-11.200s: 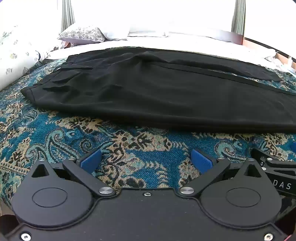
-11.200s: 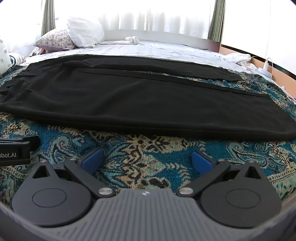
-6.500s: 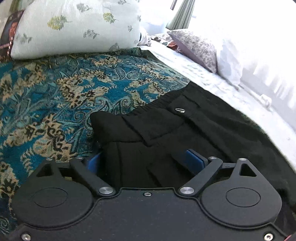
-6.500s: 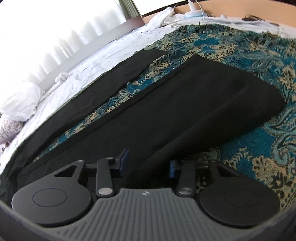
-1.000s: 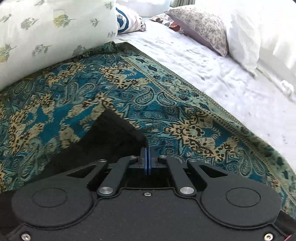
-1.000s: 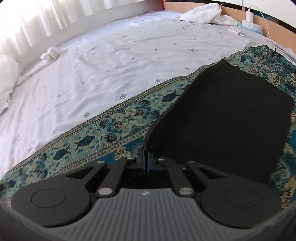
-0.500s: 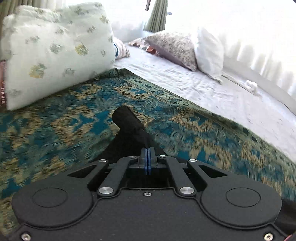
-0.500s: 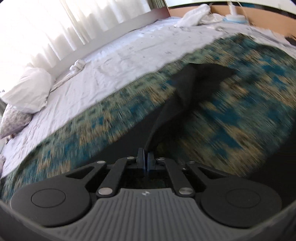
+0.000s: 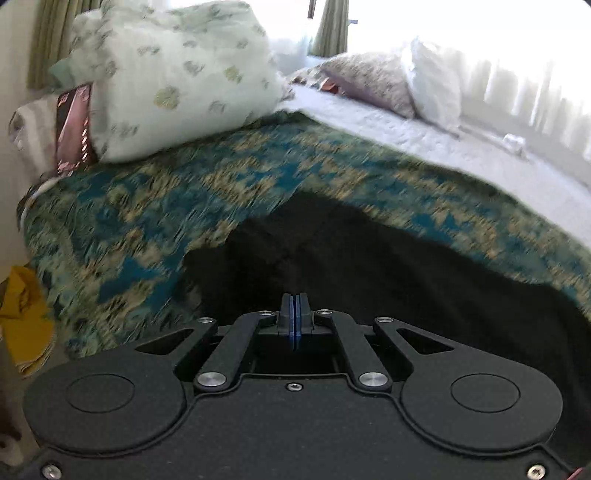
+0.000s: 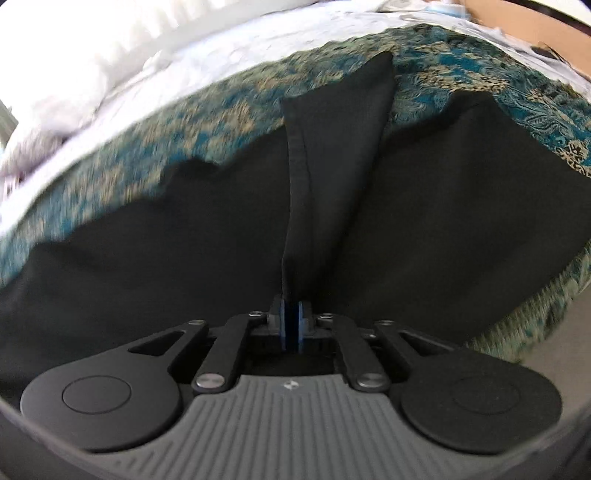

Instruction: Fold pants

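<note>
The black pants lie on a blue and gold patterned blanket on the bed. My left gripper is shut, its blue pads pressed together over the black cloth near the waist end. In the right wrist view the pants spread wide below me. My right gripper is shut on a strip of the pants cloth that runs taut away from the pads toward the leg end.
A large pale floral pillow and smaller pillows lie at the head of the bed. White sheet covers the far side. A yellow cloth hangs off the left edge. A wooden ledge lies beyond the bed.
Both grippers have pulled back toward the near side, dragging the held cloth over the rest of the pants. More black cloth now lies below each gripper. The views are motion-blurred.
</note>
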Motion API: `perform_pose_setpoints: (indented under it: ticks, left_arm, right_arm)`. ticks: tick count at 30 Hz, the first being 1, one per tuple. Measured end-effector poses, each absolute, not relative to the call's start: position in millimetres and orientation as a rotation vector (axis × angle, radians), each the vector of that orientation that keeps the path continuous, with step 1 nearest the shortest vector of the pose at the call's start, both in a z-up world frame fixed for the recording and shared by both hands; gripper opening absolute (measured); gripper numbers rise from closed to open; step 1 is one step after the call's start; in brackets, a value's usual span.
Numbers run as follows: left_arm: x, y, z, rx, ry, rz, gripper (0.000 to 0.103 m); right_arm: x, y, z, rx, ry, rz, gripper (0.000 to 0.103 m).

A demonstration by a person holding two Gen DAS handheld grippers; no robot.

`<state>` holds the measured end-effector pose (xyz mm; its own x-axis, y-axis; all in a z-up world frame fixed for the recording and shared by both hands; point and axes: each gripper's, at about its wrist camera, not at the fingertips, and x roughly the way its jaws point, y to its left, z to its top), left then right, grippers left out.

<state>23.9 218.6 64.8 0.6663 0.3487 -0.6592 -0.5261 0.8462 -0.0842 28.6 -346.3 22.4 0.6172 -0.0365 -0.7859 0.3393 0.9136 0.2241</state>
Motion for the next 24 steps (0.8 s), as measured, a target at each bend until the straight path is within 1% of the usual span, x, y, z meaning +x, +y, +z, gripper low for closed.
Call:
perform_pose_setpoints:
  ticks: [2,4,6,8,10,12,14,18,20,21,22,24]
  left_arm:
    - [22,222,57,-0.281,0.695,0.514,0.003]
    - [22,223,53,-0.268,0.703,0.518,0.003]
    - [22,220,50,-0.242,0.705,0.519,0.003]
    - [25,217,48,-0.219,0.707,0.524,0.003]
    - [27,214,45,-0.205,0.714,0.528,0.003]
    - [28,213,42,-0.204,0.718,0.533,0.003]
    - [28,213,39,-0.2,0.723,0.534,0.003]
    - [29,213,37,-0.185,0.73,0.537,0.004]
    - [30,212,37,-0.176,0.732,0.538,0.004]
    - [30,213,37,-0.174,0.733,0.538,0.004]
    - [31,213,37,-0.172,0.734,0.539,0.004]
    - [32,213,36,-0.17,0.734,0.541,0.004]
  right_arm:
    - [21,-337,26,0.285,0.876,-0.227,0.039]
    - [15,-328,35,0.211,0.847,-0.23,0.05]
    - [15,-323,49,0.138,0.798,-0.241,0.053]
    - [29,-321,62,0.066,0.748,-0.257,0.063]
    - [59,-324,66,0.009,0.737,-0.262,0.066]
    - [97,-329,62,-0.016,0.748,-0.298,0.066]
    - [139,-334,50,-0.056,0.777,-0.341,0.066]
    - [213,-342,14,-0.101,0.894,-0.395,0.066]
    - [227,-348,4,-0.096,0.886,-0.438,0.072]
    - [229,-353,4,-0.077,0.876,-0.454,0.071]
    - [228,-357,6,-0.049,0.872,-0.454,0.065]
    - [221,-371,11,0.003,0.874,-0.482,0.011]
